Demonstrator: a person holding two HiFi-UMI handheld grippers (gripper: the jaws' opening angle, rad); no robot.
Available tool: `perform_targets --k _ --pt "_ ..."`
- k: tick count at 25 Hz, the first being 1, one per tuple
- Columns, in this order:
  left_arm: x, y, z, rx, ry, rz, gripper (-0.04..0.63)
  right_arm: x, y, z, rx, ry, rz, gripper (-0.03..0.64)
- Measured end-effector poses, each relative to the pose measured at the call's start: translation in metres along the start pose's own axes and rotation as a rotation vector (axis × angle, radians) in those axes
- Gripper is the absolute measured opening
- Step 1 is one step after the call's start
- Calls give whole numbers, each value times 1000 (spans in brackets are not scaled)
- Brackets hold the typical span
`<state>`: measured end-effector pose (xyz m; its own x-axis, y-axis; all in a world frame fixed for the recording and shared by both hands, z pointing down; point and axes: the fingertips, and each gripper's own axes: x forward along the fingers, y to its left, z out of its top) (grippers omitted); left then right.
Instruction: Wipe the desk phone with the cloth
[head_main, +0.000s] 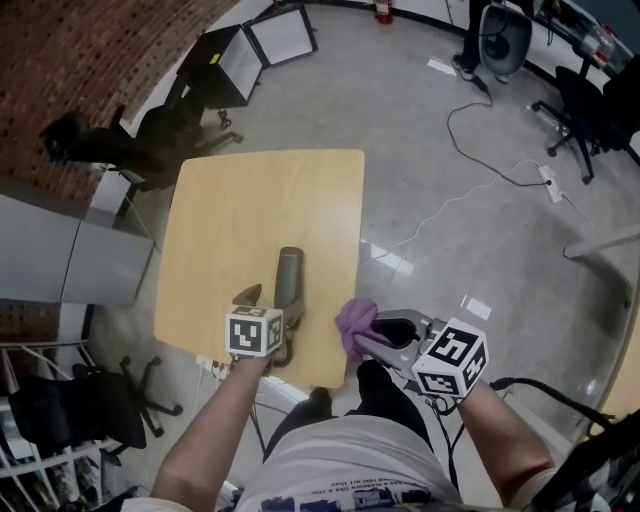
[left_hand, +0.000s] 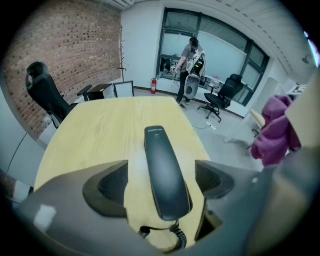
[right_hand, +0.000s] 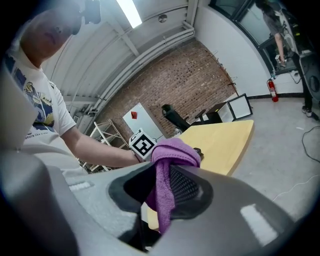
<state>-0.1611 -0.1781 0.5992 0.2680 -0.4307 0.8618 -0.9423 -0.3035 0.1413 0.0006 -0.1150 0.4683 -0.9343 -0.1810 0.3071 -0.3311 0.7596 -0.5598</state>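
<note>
A dark grey phone handset (head_main: 289, 275) lies lengthwise on the light wooden table (head_main: 260, 200), near its front edge, its coiled cord (left_hand: 177, 235) trailing off toward me. My left gripper (head_main: 270, 300) hovers just above the handset's near end. In the left gripper view its jaws stand wide apart on either side of the handset (left_hand: 165, 170), and neither pad touches it. My right gripper (head_main: 375, 335) hangs just off the table's front right corner, shut on a bunched purple cloth (head_main: 355, 322). The cloth (right_hand: 167, 165) drapes down between the pads.
A black office chair (head_main: 100, 145) stands by the brick wall left of the table, and another (head_main: 110, 400) sits by my left side. Framed panels (head_main: 265, 45) lean beyond the table. A white cable and power strip (head_main: 548, 180) lie on the floor to the right. A person (left_hand: 189, 60) stands far back.
</note>
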Motion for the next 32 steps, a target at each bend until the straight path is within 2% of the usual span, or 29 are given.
perform_targets --k 3,5,9,13,15,19,24,32 --pt "-36 4 -1 33 -68 15 436 4 5 -2 -50 9 -31 91" --pt "-63 3 -1 33 -142 -4 434 6 11 -5 -89 16 -57 91" --pt "-120 -17 -14 36 -304 -145 403 12 32 -15 -173 43 -121 91" --pt "-186 -45 -46 163 -438 -246 317 13 73 -36 -241 76 -189 92" --pt "-217 -54 -68 199 -488 -292 274 16 99 -48 -256 79 -216 91" --pt "-262 -62 -127 139 -541 -414 190 20 163 -72 -270 67 -256 92" --pt "-287 -66 -184 75 -580 -447 15 14 226 -106 -317 96 -294 92" --pt "-319 -121 -228 78 -612 -497 3 -21 277 -134 -408 79 -299 92"
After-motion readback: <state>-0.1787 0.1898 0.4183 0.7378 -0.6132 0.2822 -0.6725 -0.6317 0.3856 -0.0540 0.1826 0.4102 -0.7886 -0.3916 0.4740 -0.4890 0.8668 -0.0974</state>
